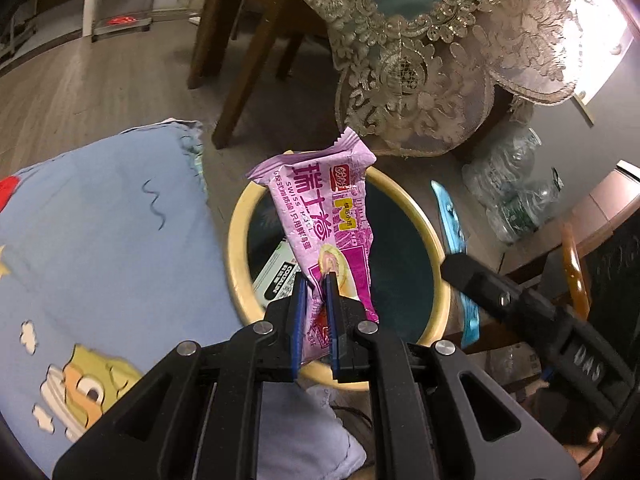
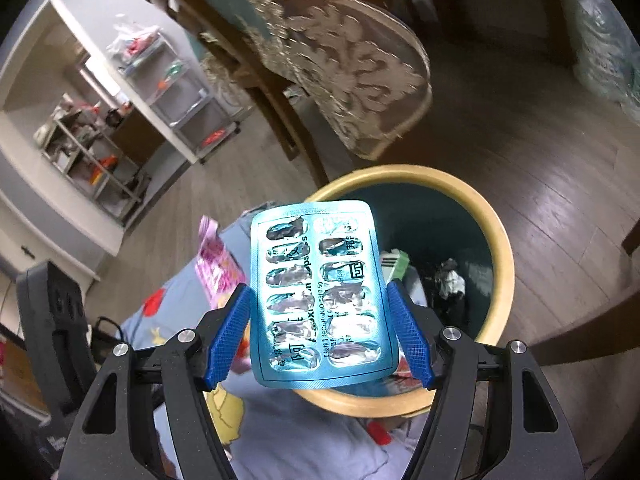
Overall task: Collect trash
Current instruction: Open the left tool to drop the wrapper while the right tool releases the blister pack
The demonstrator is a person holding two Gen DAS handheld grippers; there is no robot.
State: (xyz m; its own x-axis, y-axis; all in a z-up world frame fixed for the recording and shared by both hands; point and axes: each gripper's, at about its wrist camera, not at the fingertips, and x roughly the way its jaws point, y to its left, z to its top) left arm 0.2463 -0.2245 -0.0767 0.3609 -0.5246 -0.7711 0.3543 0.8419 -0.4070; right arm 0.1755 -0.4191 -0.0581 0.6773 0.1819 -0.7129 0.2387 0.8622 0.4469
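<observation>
1. Left tool (image 1: 316, 280): closed tight on the lower end of a pink snack wrapper (image 1: 326, 216), pads pinching the film edge-on. The wrapper rises away from the pads, its crimped top end farthest out
2. Handling judgement, wrapper: thin printed film, very light, limp and somewhat slick; it looks empty or nearly so. A pinch across a flat end, as here, is adequate; it will crumple, not break
3. Right tool (image 2: 320, 314): jaws stand wide, each blue pad bearing on one long edge of a blue blister pack (image 2: 320, 292), so it is gripping the pack across its width
4. Handling judgement, pack: light, semi-stiff foil and plastic, pockets burst and apparently empty. Smooth edges could slide between the pads or the sheet could bow under pressure; the edge grip at its lower half appears secure for now
5. Position, wrapper: it hangs over the near-left part of the trash bin (image 1: 240, 248), above the rim and partly over the opening
6. Position, pack: its near end sits over the bin's near rim (image 2: 360, 404), its far end over the left of the opening; other refuse is already in the bin
7. Surroundings: a blue printed cloth (image 1: 100, 220) lies left of the bin; farther off, a lace-covered tabletop (image 1: 420, 40) and chair legs (image 1: 248, 60) on the wooden floor
</observation>
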